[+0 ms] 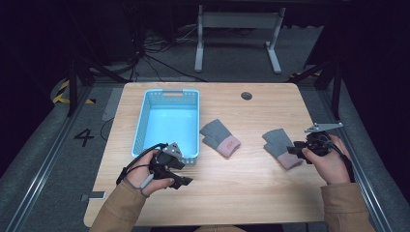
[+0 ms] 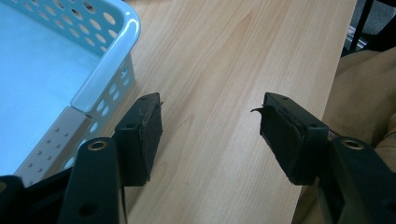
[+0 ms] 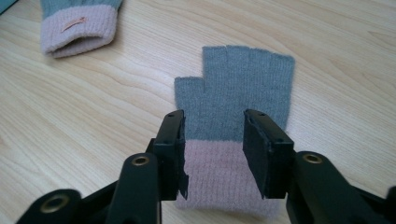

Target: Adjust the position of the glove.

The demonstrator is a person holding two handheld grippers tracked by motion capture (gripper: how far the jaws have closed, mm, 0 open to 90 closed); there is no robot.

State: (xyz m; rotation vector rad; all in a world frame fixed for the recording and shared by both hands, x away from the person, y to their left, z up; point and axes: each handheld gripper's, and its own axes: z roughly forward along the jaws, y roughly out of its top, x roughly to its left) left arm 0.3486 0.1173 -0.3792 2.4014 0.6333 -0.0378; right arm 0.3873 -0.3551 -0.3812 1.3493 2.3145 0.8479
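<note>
Two grey fingerless gloves with pink cuffs lie flat on the wooden table. One glove rests near the middle, its cuff at the top left of the right gripper view. The other glove lies to the right, and my right gripper is at its pink cuff, jaws apart and set over the cuff, not squeezing it. My left gripper is open over bare wood, just off the near right corner of a light blue basket.
The basket stands at the left middle of the table with nothing inside. A round cable hole sits near the far edge. The legs of another desk stand on the floor beyond. A tan sleeve shows past the table's edge.
</note>
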